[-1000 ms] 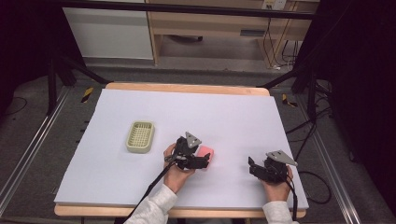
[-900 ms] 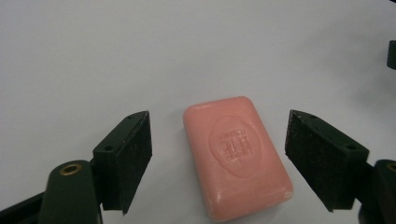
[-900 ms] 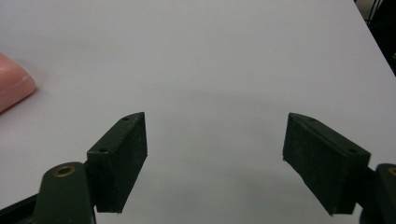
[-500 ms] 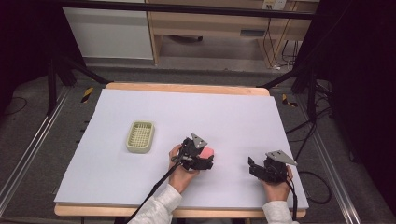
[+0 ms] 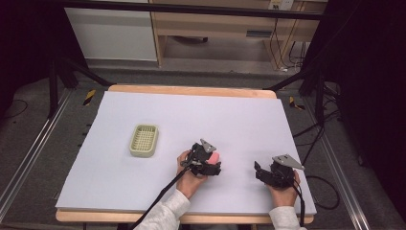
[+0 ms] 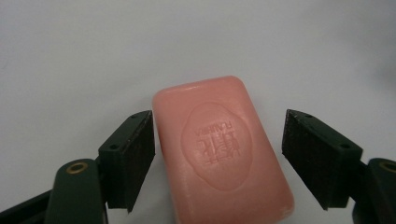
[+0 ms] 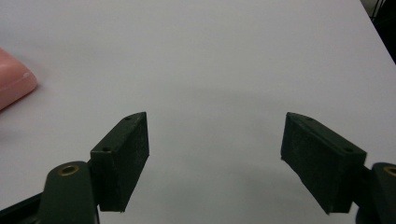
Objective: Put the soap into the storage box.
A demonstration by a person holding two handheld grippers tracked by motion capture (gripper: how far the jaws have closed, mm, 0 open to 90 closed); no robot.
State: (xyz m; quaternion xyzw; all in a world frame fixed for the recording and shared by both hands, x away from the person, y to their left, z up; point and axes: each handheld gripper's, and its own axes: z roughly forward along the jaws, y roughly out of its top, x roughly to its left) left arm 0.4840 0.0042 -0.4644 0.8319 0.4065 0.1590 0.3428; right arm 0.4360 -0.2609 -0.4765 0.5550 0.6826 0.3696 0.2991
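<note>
A pink bar of soap point(image 6: 219, 149) with a stamped oval lies flat on the white table sheet point(image 5: 191, 115), near the front middle point(image 5: 215, 156). My left gripper point(image 6: 217, 114) straddles it and has just been closing on it. The left pad point(image 6: 140, 154) sits right at the bar's edge, while the right pad point(image 6: 310, 154) still stands apart from it. From above, the left gripper point(image 5: 210, 162) reaches over the soap from its left. My right gripper point(image 7: 215, 114) is open over bare sheet at the front right point(image 5: 260, 171), with the soap's corner point(image 7: 11, 81) off to its left.
A pale green slotted soap dish point(image 5: 143, 140) stands left of the soap. The sheet ends at the wooden table edge point(image 5: 191, 89) at the back. Black frame legs and cables point(image 5: 311, 134) flank the table on the right.
My left gripper has shifted a little to the right and lower, onto the soap. The right gripper has stayed where it was.
</note>
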